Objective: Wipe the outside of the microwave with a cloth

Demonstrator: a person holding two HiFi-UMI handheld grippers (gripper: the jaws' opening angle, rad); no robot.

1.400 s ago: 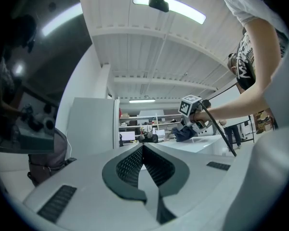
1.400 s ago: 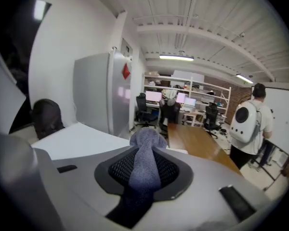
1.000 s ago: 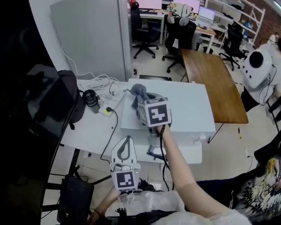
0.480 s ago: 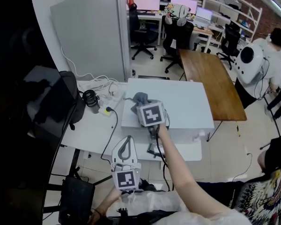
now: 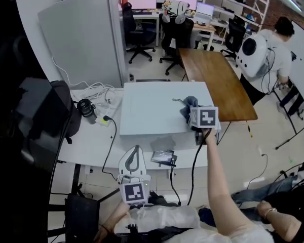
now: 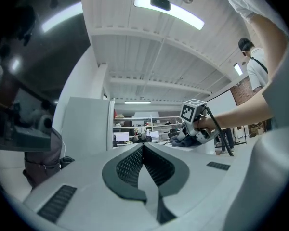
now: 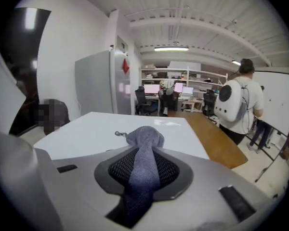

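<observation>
At the right front corner of the pale grey, flat-topped box that I take for the microwave (image 5: 157, 110), the right gripper (image 5: 193, 116) now rests its bunched grey-blue woven cloth (image 5: 188, 104) on the top panel. 1 second ago that cloth sat at the rear left of the same panel, and half a second ago it had hardly left there. Nearly the whole sweep has therefore come in 1 quick pass from left to right.

The right jaws are clamped on the cloth. In the right gripper view the fabric runs between the 2 black ribbed pads (image 7: 169, 170) and bulges out past their tips onto the panel.

The left gripper (image 5: 134, 153) hangs low in front of the white worktop (image 5: 91, 140), close to where it was. Its jaws are closed tip to tip with nothing between them.

I judge this as 1 stroke over the top finished, ending at the edge. The front and side walls probably still need wiping. The cloth will likely have to turn back for another pass or drop over the right edge onto the side wall. The grip looks firm enough to carry on without re-taking the cloth.
</observation>
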